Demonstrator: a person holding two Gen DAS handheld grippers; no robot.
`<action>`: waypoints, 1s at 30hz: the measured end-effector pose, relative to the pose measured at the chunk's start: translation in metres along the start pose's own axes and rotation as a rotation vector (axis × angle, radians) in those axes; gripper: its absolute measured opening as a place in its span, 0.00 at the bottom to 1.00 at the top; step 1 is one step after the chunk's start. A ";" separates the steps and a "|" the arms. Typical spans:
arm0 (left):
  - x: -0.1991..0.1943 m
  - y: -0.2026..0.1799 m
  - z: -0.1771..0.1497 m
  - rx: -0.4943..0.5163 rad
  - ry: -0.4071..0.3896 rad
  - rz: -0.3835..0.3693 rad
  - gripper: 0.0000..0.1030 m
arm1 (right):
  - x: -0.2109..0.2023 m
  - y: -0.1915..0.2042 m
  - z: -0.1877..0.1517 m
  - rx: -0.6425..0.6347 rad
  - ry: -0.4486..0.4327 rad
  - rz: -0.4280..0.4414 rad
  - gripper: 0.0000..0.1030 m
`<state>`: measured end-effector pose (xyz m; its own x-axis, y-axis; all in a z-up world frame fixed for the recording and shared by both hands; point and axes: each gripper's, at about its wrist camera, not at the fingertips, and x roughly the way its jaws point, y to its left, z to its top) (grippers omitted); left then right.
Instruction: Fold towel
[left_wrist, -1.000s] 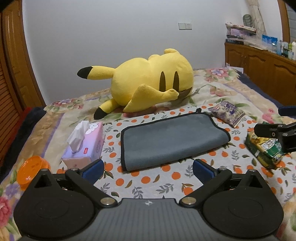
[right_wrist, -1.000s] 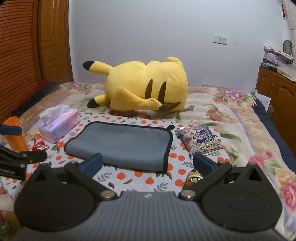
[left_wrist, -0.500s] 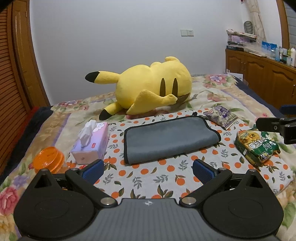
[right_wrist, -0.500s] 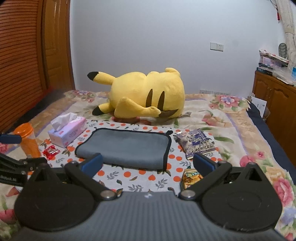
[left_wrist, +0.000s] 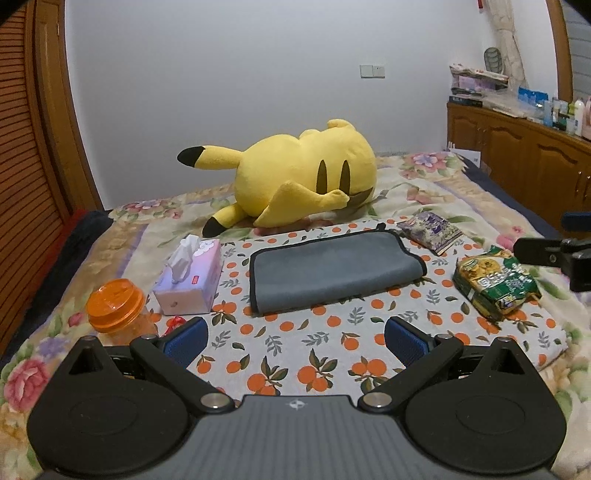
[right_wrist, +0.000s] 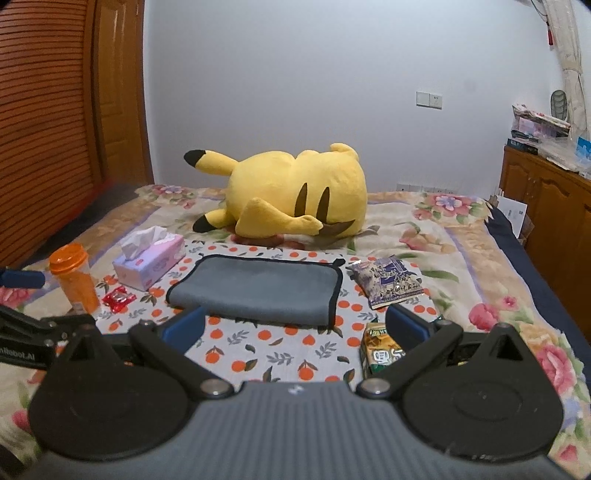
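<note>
A grey towel with black trim lies folded flat on the orange-print cloth on the bed; it also shows in the right wrist view. My left gripper is open and empty, held back from the towel's near edge. My right gripper is open and empty, just short of the towel's near edge. The right gripper shows at the right edge of the left wrist view. The left gripper shows at the left edge of the right wrist view.
A yellow plush toy lies behind the towel. A tissue box and an orange-lidded jar stand to its left. A purple snack bag and a green snack bag lie to its right. A red candy lies by the jar.
Both grippers have pulled back and risen from the towel, which now looks smaller and farther. Both stay open. The towel has not moved.
</note>
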<state>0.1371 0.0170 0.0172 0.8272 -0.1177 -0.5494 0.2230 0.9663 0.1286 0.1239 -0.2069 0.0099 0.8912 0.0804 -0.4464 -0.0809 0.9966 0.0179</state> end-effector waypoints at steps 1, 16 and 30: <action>-0.003 0.000 0.000 -0.001 -0.003 -0.001 1.00 | -0.003 0.000 0.000 0.000 -0.001 0.001 1.00; -0.044 -0.010 -0.010 0.009 -0.029 0.007 1.00 | -0.040 0.004 -0.009 0.013 -0.040 0.019 1.00; -0.056 -0.017 -0.039 -0.019 0.005 -0.001 1.00 | -0.062 0.002 -0.037 0.023 -0.029 0.016 1.00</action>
<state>0.0663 0.0160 0.0135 0.8244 -0.1181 -0.5535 0.2141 0.9704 0.1118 0.0523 -0.2111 0.0045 0.9024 0.0961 -0.4200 -0.0851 0.9954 0.0450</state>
